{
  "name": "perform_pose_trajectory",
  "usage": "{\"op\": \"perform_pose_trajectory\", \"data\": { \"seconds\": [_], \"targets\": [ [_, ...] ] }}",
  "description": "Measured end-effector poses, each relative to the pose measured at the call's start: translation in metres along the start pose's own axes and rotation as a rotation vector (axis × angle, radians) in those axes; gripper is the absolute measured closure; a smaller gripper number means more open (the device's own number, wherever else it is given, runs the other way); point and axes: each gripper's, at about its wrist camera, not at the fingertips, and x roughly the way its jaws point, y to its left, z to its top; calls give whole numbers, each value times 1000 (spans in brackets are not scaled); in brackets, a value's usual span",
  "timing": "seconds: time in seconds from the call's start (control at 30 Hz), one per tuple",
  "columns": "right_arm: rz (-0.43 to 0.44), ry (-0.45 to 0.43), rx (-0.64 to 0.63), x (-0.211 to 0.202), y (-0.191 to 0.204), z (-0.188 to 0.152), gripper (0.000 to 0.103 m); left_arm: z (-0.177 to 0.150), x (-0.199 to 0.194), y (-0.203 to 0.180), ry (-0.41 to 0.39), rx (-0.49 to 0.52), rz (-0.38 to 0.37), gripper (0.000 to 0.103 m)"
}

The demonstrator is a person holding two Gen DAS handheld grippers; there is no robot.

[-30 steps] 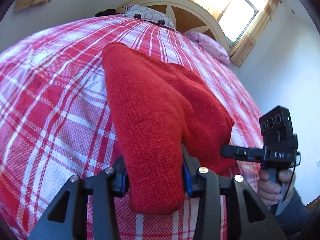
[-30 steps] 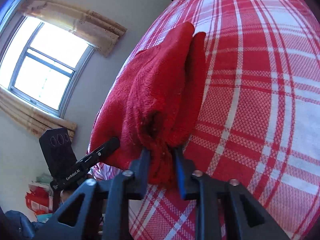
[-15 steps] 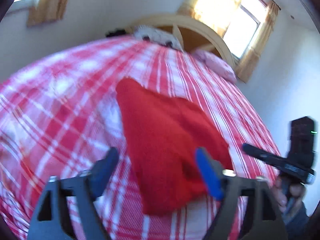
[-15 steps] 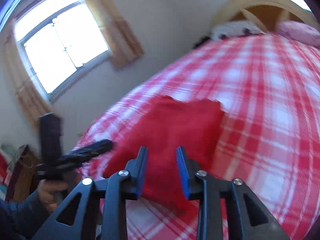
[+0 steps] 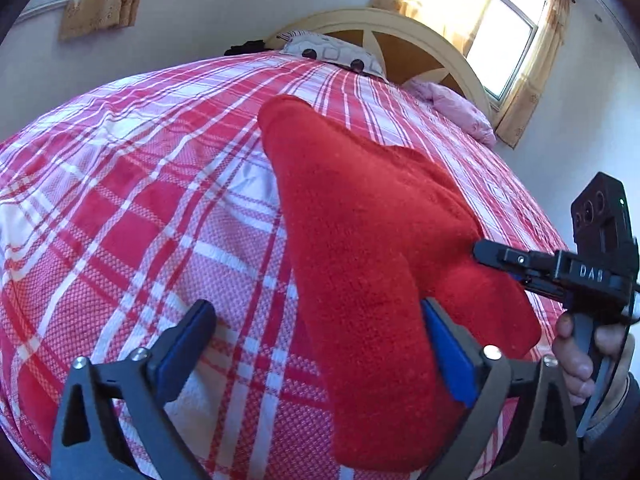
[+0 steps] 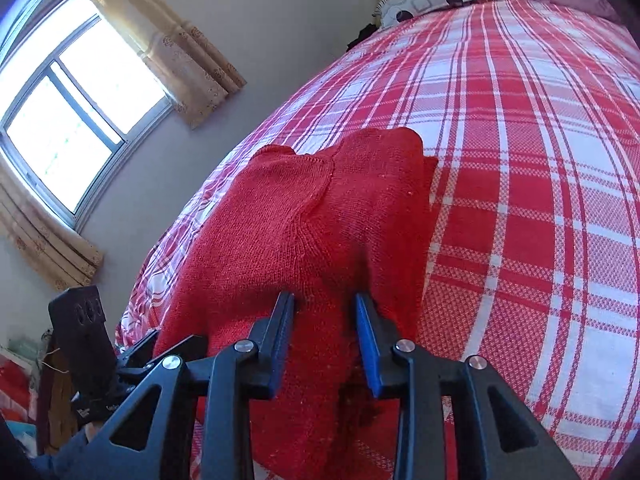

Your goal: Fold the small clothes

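A red knitted garment (image 5: 360, 240) lies folded on the bed (image 5: 120, 200), on a red and white checked cover, near the bed's close edge. The left hand-held gripper (image 5: 320, 328) has just been opening and now its jaws stand wide; the near end of the garment lies between them, the left blue pad (image 5: 188, 336) is clearly apart from the cloth, and the right pad is just at its edge without pressing. The right hand-held gripper (image 6: 325, 328) stands over the other near corner with a narrow gap; its pads do not squeeze the knit below them. In the left wrist view a person's hand (image 5: 576, 356) holds the handle of the right gripper. A patterned pillow (image 5: 332, 50) and a pink one (image 5: 452, 108) lie by the headboard.
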Motion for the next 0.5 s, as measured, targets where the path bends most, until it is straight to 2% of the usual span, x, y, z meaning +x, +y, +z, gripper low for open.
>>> {"op": "perform_pose_trajectory", "data": {
  "seconds": [0.13, 0.27, 0.37, 0.4, 0.43, 0.5],
  "targets": [
    [-6, -38, -8, -7, 3, -13, 70, -2, -5, -2, 3, 12, 0, 0],
    [-67, -65, -61, -2, 5, -9, 67, -5, -8, -5, -19, 35, 12, 0],
    [-137, -81, -66, -13, 12, -14, 52, -2, -12, -10, -18, 34, 46, 0],
    [-171, -88, -50, -20, 14, -17, 35, -1, -19, -14, -26, 47, 65, 0],
    [-195, -97, -28, -26, 13, -23, 25, 1, -25, -18, -35, 62, 80, 0],
    [-208, -129, 14, -38, 13, -37, 24, 3, -41, -27, -71, 102, 100, 0]
  ]
}}
